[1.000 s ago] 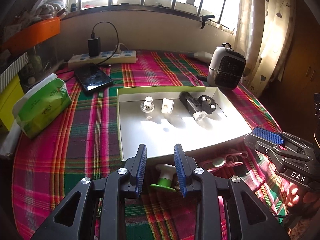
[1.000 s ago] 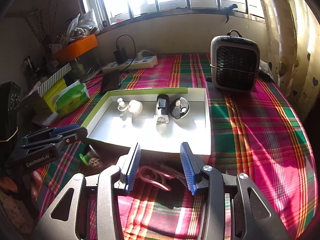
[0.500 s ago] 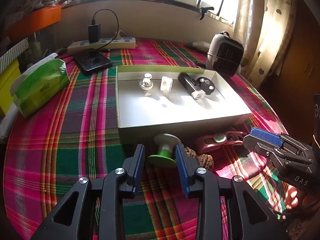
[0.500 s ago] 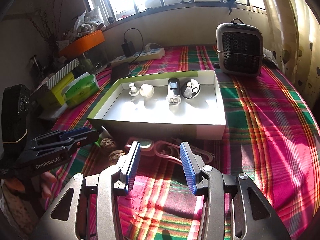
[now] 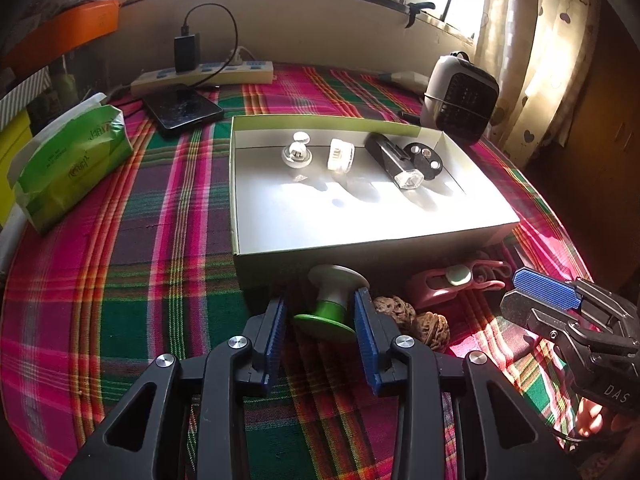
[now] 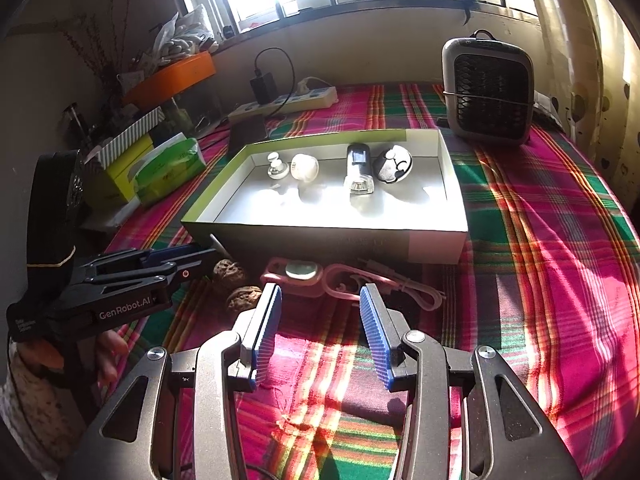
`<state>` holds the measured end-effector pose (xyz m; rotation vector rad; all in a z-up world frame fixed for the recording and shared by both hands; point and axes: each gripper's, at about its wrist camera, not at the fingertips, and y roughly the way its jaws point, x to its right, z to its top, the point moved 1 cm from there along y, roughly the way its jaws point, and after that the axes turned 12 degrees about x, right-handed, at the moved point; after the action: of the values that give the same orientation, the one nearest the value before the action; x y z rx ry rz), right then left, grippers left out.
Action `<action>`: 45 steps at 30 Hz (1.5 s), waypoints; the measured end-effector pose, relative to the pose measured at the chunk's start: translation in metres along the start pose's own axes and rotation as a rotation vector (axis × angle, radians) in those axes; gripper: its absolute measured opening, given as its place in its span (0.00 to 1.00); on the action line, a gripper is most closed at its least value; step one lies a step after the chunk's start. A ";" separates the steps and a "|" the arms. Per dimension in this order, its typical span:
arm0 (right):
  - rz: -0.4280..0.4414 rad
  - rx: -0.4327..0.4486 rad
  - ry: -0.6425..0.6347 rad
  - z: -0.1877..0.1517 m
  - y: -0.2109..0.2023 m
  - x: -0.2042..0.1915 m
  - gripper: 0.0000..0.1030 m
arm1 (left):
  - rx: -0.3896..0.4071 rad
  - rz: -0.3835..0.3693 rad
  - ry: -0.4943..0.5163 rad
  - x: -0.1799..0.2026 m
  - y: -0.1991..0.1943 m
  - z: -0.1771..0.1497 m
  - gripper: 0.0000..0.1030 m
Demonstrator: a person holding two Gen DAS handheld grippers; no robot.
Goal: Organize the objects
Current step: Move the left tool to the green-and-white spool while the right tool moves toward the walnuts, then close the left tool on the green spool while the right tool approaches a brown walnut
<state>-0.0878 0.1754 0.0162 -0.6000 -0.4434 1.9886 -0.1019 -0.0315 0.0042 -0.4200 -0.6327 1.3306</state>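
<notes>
Green-and-white spool (image 5: 334, 300) lies on the plaid-covered table (image 5: 120, 280), tipped with its green flange toward the camera and its pale flange near the front wall of the white box (image 5: 400, 236). The left tongs (image 5: 320, 332) are spread and straddle it, one blue pad on each side of the green waist; the right pad looks close to or touching, the left pad stands clear. Nothing is pinched yet.

The step in hand seems to be the grasp of this spool, for a lift into the box. To do it well, I would ease the tongs a little forward so the pads bear on the narrow waist between the flanges, not on the sloping green rim, where they could slip off. Close evenly, so the spool is not shoved sideways into the two walnuts (image 5: 416, 316) just beside it on the right. Lift straight up before going forward, because the box wall stands right behind.

The right tongs (image 6: 320, 320) are also spread and hold nothing; they hover over bare cloth, short of the pink gadget (image 6: 296, 274) with its coiled pink cord (image 6: 380, 284), which lies in front of the box.

Inside the box, along the far wall, sit a small knobbed piece (image 5: 297, 154), a clear white cap (image 5: 341, 155), a black bike light (image 5: 394, 158) and a round black disc (image 5: 424, 156); the near floor is free. Farther off are a small heater (image 5: 460, 98) and a power strip (image 5: 204, 76).
</notes>
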 end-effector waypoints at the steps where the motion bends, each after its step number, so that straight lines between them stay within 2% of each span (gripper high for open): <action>1: -0.001 -0.002 0.000 0.000 0.001 0.000 0.41 | -0.003 -0.002 0.002 0.000 0.001 0.000 0.31; 18: 0.016 -0.046 -0.030 -0.006 0.013 -0.020 0.41 | 0.000 -0.033 -0.038 -0.008 0.004 -0.003 0.30; 33: 0.069 -0.077 -0.079 -0.012 0.027 -0.042 0.41 | 0.008 -0.010 -0.074 -0.027 -0.015 -0.016 0.29; 45: 0.049 -0.108 -0.117 -0.017 0.041 -0.050 0.41 | 0.009 -0.003 -0.070 -0.031 -0.021 -0.020 0.29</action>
<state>-0.0867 0.1130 -0.0078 -0.5673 -0.6160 2.0632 -0.0768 -0.0647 -0.0035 -0.3659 -0.6849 1.3497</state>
